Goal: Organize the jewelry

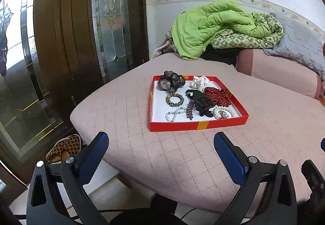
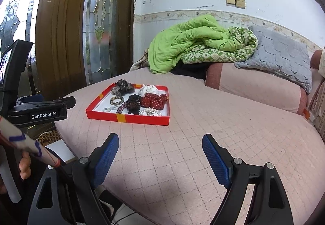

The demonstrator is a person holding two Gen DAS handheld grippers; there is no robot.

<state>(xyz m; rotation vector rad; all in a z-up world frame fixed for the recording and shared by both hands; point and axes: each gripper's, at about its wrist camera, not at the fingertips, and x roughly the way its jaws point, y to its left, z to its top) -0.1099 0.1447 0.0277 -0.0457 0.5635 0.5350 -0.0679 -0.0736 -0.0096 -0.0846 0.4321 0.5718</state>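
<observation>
Pink quilted cushion [image 1: 182,153] stretched out in front of me, part of a sofa pushed against a white wall, with a wooden door with leaded glass [image 1: 85,21] to the side. On that cushion sat the red tray [image 1: 195,125], shallow and white inside, holding the jewelry and hair things: a dark sheer scrunchie [image 1: 171,83] at its far corner, a white bow [image 1: 200,82] beside it, a red dotted scrunchie [image 1: 217,96], a black claw clip [image 1: 201,101] in the middle, a gold-and-black bracelet [image 1: 174,99], a pale green bead bracelet [image 1: 174,114], a purple beaded piece [image 1: 190,110] and a pearl bracelet [image 1: 223,112] near the front wall. A green quilt [image 1: 213,23] lay bunched at the far end with a grey pillow [image 1: 294,46] next to it. My left gripper [image 1: 161,143] hung over the cushion short of the tray, jaws spread wide with nothing between them. My right gripper [image 2: 160,145] was likewise spread and empty, the tray ahead and to its left.
</observation>
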